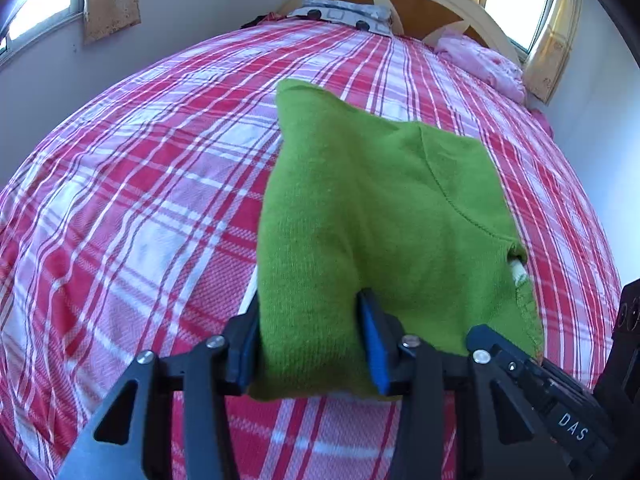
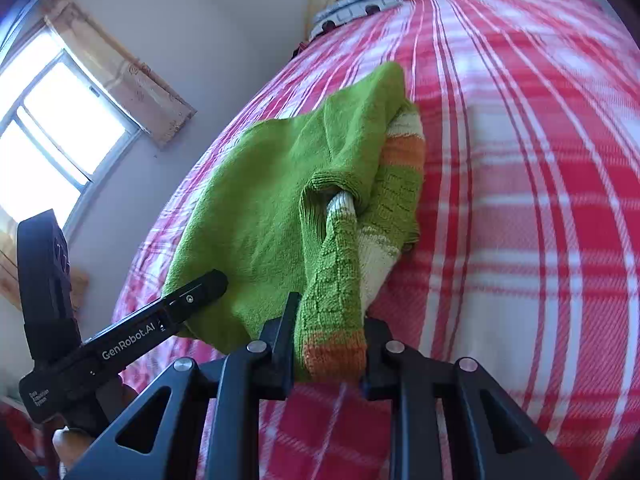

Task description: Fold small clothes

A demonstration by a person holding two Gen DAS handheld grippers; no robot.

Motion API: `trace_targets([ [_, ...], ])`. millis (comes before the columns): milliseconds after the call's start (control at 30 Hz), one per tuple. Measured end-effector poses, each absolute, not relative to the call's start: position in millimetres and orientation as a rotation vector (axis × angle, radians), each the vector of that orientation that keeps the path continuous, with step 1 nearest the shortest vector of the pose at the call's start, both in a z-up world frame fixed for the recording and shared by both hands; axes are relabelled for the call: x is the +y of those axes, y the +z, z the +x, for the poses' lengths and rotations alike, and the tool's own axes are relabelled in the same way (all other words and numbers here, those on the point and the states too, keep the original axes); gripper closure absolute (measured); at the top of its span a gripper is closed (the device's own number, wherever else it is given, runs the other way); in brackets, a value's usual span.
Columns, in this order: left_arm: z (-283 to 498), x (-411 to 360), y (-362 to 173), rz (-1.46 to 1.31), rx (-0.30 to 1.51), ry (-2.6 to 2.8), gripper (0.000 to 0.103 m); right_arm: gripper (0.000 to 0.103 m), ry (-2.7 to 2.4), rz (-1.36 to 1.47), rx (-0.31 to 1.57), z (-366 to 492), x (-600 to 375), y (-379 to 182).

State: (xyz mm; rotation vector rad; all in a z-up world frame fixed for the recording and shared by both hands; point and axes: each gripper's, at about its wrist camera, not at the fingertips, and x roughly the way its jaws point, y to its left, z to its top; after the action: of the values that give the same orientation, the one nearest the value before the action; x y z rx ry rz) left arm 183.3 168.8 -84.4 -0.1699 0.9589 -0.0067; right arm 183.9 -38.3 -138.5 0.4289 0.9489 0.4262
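Note:
A small green knitted sweater point(image 1: 360, 200) lies partly folded on the red and white plaid bed point(image 1: 140, 200). My left gripper point(image 1: 312, 344) is shut on the green body's near edge. In the right wrist view the sweater point(image 2: 260, 200) shows a sleeve point(image 2: 336, 300) with orange and cream stripes. My right gripper point(image 2: 328, 348) is shut on that sleeve's cuff. The left gripper's finger point(image 2: 192, 296) shows at the sweater's left edge. The right gripper's body point(image 1: 560, 380) shows at the lower right of the left wrist view.
A wooden headboard point(image 1: 432, 4) stands at the far end of the bed. A patterned pillow point(image 1: 344, 14) and pink cloth point(image 1: 480, 60) lie by it. Curtained windows point(image 2: 60, 120) are on the walls. The plaid cover point(image 2: 520, 200) stretches to the right.

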Motion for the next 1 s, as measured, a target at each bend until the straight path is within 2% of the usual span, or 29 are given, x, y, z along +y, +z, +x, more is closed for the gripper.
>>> trace_targets([
  [167,180,167,-97,-0.136,0.935,0.019,0.053,0.079,0.403,0.397,0.953,174,-42,-151],
  [233,178,162,-97,-0.088,0.919,0.04,0.045,0.079,0.405,0.406,0.94,172,-44,-153],
  [367,165,161,-92,-0.052,0.885,0.055,0.04,0.073,0.385,0.378,0.931,159,-44,-145],
  [467,150,157,-90,0.007,0.843,0.081,0.029,0.072,0.334,0.358,0.9,139,-50,-134],
  [667,126,149,-89,-0.007,0.838,0.048,0.028,0.07,0.18,0.256,0.799,97,-55,-109],
  [733,117,146,-89,0.0,0.836,0.047,0.028,0.064,0.156,0.222,0.761,86,-54,-100],
  [800,107,143,-88,0.009,0.826,0.049,0.028,0.053,0.136,0.182,0.706,72,-50,-90],
  [867,97,140,-85,0.006,0.817,0.043,0.024,0.051,0.121,0.153,0.648,59,-48,-79],
  [933,85,140,-80,-0.005,0.794,0.048,0.011,0.048,0.119,0.128,0.588,43,-45,-68],
  [1000,72,140,-72,-0.022,0.759,0.05,0.005,0.038,0.114,0.117,0.547,30,-44,-60],
])
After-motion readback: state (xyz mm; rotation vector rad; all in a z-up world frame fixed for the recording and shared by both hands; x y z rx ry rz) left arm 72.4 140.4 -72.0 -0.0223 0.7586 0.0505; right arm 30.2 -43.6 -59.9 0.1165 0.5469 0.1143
